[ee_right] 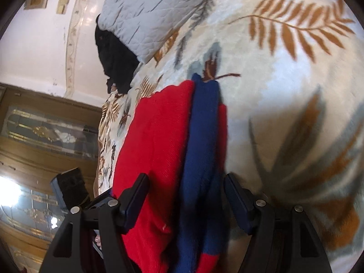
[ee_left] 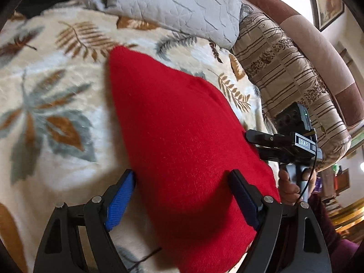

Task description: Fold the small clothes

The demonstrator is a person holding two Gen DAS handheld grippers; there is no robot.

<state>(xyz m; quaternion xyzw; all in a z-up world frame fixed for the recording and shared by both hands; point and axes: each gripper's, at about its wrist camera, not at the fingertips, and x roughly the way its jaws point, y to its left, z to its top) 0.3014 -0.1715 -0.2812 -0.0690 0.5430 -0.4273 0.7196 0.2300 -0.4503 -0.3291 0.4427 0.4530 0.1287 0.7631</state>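
Observation:
A red knit garment (ee_left: 186, 136) lies on the leaf-patterned blanket (ee_left: 56, 113). In the right wrist view the same garment (ee_right: 159, 141) shows a dark blue band (ee_right: 202, 136) along its length. My left gripper (ee_left: 182, 182) hovers open over the garment's near end, its blue pad (ee_left: 120, 200) at the cloth's left edge. My right gripper (ee_right: 186, 182) is open too, straddling the blue band, and no pad presses on the cloth. In the left wrist view the right gripper (ee_left: 254, 145) sits at the garment's right edge, held by a hand (ee_left: 289, 182).
A grey quilted pillow (ee_left: 177, 6) lies at the head of the bed, with a black item (ee_right: 116, 63) beside it. A striped brown quilt (ee_left: 284, 79) and a padded headboard (ee_left: 318, 45) lie to the right. The bed edge drops toward a wooden glazed door (ee_right: 45, 132).

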